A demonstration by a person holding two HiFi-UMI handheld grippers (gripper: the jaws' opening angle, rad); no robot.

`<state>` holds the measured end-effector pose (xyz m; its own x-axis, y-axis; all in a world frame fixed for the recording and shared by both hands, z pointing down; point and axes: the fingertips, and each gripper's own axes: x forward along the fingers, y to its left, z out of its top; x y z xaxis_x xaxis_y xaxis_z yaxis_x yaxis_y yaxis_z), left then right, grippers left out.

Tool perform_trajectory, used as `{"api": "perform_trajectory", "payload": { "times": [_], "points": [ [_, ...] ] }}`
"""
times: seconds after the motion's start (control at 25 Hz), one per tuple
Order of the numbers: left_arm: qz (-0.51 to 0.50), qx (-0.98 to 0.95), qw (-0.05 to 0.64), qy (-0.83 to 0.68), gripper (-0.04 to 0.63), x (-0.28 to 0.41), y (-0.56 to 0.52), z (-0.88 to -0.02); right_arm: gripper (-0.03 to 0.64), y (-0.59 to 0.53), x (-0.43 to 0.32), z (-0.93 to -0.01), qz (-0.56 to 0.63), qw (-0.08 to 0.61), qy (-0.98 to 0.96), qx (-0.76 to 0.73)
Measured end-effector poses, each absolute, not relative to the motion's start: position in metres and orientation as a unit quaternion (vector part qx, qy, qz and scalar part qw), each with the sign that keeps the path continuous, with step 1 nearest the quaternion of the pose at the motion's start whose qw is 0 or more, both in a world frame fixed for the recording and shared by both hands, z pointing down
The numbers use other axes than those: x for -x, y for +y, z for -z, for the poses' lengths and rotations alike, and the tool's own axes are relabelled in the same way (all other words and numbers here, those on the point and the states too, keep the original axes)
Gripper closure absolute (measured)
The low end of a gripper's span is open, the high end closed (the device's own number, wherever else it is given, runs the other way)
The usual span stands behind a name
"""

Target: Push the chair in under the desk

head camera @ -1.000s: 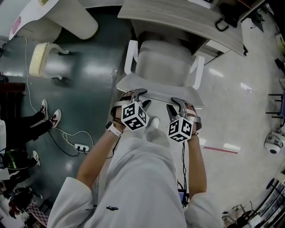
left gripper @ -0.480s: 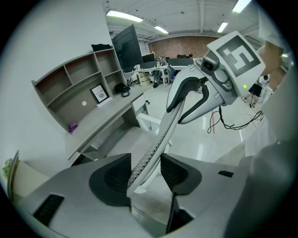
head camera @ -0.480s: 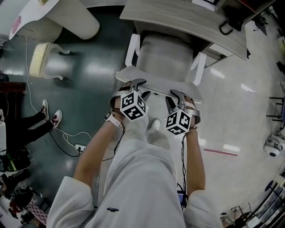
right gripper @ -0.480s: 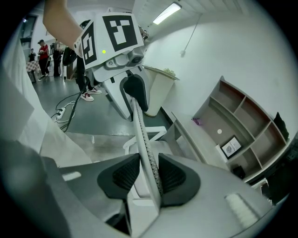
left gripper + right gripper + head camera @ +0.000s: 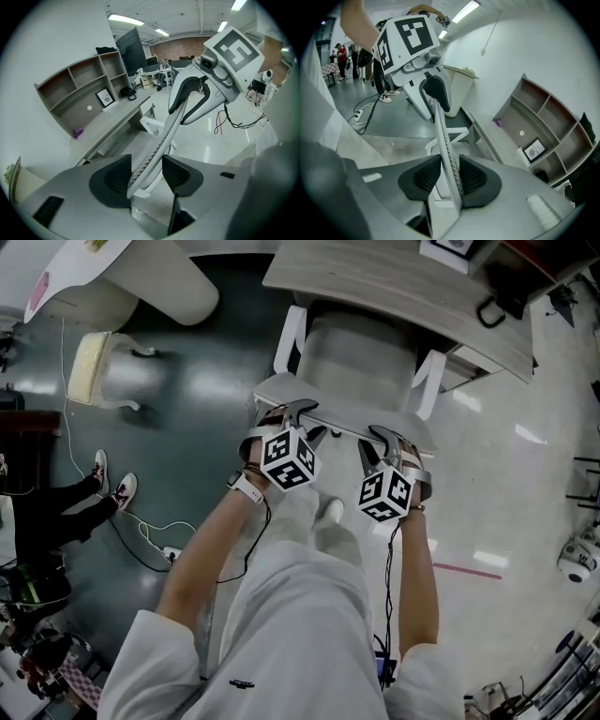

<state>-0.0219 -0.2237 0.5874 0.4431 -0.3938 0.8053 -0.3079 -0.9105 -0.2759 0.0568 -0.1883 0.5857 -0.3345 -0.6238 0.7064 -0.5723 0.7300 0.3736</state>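
The chair has a grey seat and white arms and stands partly under the grey desk. Both grippers sit on the top edge of its thin backrest. On the left part of that edge is my left gripper. Its jaws are opening, and the perforated backrest runs between the pads of the left gripper with a gap on one side. On the right part, my right gripper holds the edge. The backrest is pinched between the pads of the right gripper.
A white table and a white stool stand at the left. A power strip with cables lies on the dark floor by a person's shoes. A shelf unit sits on the desk. A small white device is at the right.
Both grippers and the chair's backrest have moved a little forward toward the desk. More of the seat now lies under the desk.
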Motion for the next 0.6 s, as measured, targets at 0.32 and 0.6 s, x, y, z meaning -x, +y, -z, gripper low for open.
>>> {"api": "perform_trajectory", "payload": {
  "times": [0.32, 0.6],
  "points": [
    [0.480, 0.851, 0.052, 0.205, 0.390, 0.022, -0.238, -0.587, 0.491, -0.199, -0.055, -0.587, 0.003, 0.460, -0.819, -0.343],
    [0.475, 0.853, 0.060, 0.207, 0.390, 0.021, -0.230, -0.587, 0.500, -0.189, -0.056, -0.588, -0.010, 0.465, -0.826, -0.319]
  ]
}}
